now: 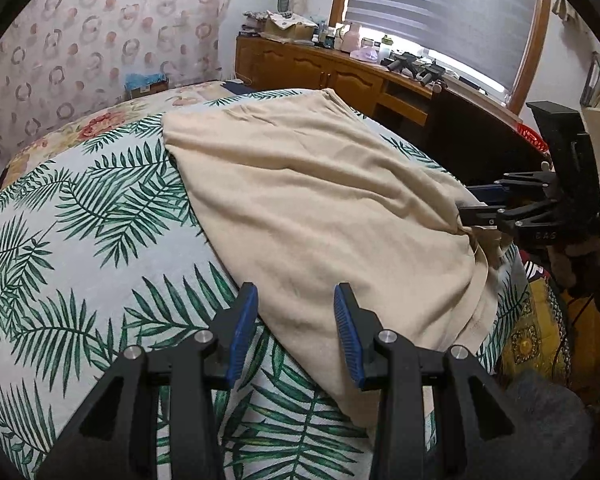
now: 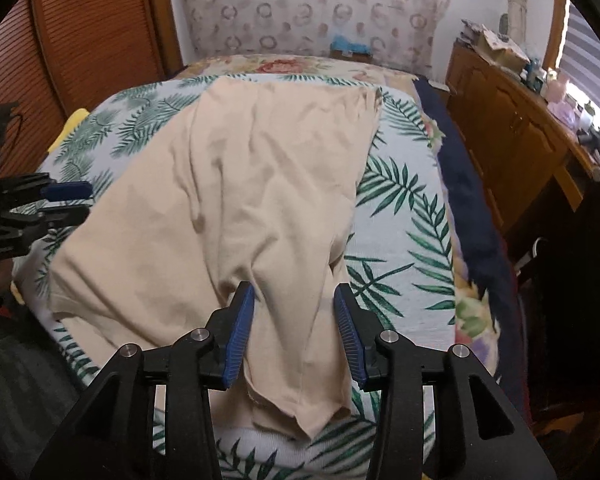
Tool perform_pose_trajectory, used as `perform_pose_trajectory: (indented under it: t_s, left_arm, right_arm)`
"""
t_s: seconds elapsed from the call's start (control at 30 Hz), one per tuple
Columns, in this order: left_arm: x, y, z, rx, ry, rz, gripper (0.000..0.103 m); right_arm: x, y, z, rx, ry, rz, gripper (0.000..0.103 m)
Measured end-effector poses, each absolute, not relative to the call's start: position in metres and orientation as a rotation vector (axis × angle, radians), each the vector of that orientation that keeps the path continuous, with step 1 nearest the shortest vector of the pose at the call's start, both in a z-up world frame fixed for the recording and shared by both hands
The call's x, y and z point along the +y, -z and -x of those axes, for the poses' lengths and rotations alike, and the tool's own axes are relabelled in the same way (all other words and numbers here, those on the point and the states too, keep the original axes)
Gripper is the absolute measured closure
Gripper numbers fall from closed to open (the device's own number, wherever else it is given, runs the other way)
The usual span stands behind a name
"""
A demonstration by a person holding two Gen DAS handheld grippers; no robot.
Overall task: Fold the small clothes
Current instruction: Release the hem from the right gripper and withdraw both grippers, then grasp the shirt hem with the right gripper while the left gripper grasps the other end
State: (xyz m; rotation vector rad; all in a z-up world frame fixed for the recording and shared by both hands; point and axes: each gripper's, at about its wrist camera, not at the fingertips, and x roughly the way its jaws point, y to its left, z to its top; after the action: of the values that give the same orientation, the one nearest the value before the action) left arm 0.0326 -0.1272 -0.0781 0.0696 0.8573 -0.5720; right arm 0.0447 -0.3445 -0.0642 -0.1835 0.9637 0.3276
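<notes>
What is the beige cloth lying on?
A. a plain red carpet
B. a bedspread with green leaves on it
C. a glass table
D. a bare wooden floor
B: the beige cloth is spread over a white bedspread printed with green palm leaves, which shows around its edges in both wrist views.

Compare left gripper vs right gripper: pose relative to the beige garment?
The left gripper stands at the beige garment near edge, leaf-print cover under one pad; the right gripper straddles a bunched corner, cloth between its pads. No pad of either visibly presses the cloth. Shared: blue pads, black fingers, jaws parted about equally.
</notes>
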Motion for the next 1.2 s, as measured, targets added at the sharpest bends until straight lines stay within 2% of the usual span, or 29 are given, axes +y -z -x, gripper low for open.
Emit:
perform_pose_trajectory:
  t_s: [0.17,0.73,0.9,1.0,1.03,1.2]
  left_arm:
    - [-0.129,0.081,-0.031,0.87,0.574,-0.077,0.065]
    - [-0.123,0.093,-0.016,0.954,0.578,-0.058,0.065]
    - [-0.12,0.092,-0.011,0.972,0.607,-0.026,0.065]
    - [-0.119,0.092,-0.008,0.984,0.634,-0.009,0.065]
    - [-0.118,0.092,-0.007,0.987,0.64,-0.004,0.065]
    - [-0.119,0.092,-0.002,1.001,0.676,0.011,0.065]
  right_arm:
    - [-0.349,0.076,-0.046,0.973,-0.303,0.18,0.042]
    - [-0.364,0.088,-0.031,0.989,-0.364,0.168,0.043]
    - [-0.36,0.086,-0.026,1.009,-0.429,0.171,0.066]
    - [-0.357,0.086,-0.023,1.01,-0.466,0.173,0.084]
    - [-0.355,0.085,-0.022,1.011,-0.49,0.168,0.094]
    - [-0.347,0.084,-0.02,0.99,-0.487,0.222,0.098]
